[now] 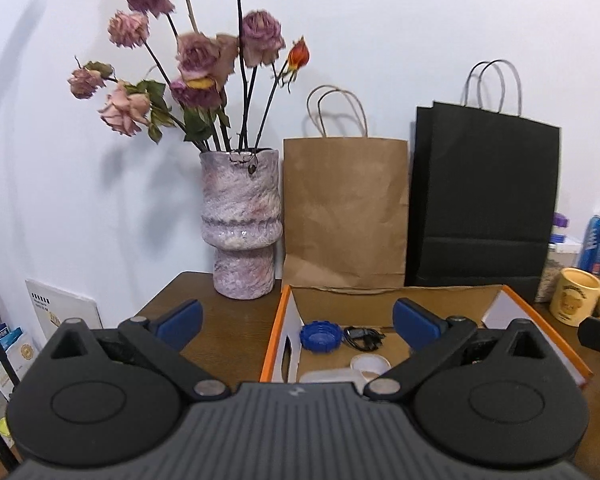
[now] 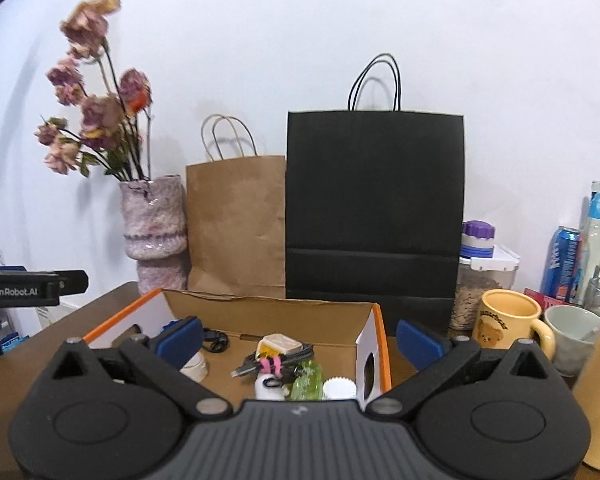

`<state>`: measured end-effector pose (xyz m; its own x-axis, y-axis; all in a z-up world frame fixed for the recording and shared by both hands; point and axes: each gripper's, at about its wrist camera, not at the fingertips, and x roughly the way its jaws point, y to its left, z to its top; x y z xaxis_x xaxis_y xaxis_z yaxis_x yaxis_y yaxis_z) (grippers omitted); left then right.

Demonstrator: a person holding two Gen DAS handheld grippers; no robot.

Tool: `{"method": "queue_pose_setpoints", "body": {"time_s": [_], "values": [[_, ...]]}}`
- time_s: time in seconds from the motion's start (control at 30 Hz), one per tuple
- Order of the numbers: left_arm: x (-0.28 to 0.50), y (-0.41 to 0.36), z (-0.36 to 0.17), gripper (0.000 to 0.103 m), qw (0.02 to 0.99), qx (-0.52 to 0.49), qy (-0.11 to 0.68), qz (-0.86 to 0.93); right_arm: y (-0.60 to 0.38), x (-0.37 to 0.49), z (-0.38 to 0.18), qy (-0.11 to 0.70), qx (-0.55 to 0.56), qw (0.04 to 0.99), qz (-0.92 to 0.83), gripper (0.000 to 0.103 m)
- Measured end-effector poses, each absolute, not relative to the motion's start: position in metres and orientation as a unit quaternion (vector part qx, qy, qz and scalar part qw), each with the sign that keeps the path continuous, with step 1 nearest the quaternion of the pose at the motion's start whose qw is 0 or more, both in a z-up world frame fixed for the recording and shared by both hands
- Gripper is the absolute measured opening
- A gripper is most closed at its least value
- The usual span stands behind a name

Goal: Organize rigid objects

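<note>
Left claw (image 1: 298, 322) spread wide, nothing betw. the pads. Right claw (image 2: 298, 340) same, wide & empty. Both hang over the open cardboard box (image 2: 268, 307) on the worktop (image 1: 236, 320). Inside: blue cap (image 1: 321, 335), black cable (image 1: 364, 338), green bottle (image 2: 309, 378). Behind: vase (image 1: 242, 220), brown bag (image 1: 344, 208), black bag (image 2: 374, 208).

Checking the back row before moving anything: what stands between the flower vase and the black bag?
The brown paper bag stands between the vase and the black bag, shown in both wrist views.
</note>
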<state>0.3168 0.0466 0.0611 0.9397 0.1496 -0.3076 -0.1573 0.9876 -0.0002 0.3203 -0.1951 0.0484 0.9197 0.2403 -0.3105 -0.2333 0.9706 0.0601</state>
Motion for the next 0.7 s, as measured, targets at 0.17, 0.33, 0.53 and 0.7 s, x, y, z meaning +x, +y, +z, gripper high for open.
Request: {"method": "queue_pose_setpoints", "body": {"time_s": [0.17,0.33,0.53,0.7], "values": [[0.275,0.042,0.065,0.103,0.984,-0.01,0.166,0.059,-0.199,0.279,0.054,0.161,0.008,0.979,0.121,0.103],[0.231,0.038,0.062,0.103,0.983,0.001,0.176,0.052,-0.203,0.234,0.051,0.174,0.011,0.977,0.123,0.103],[0.185,0.031,0.047,0.103,0.979,0.015,0.199,0.043,-0.206,0.189,0.041,0.196,0.014,0.973,0.121,0.103],[0.158,0.025,0.035,0.103,0.976,0.02,0.216,0.034,-0.206,0.163,0.032,0.211,0.014,0.969,0.125,0.103]]}}
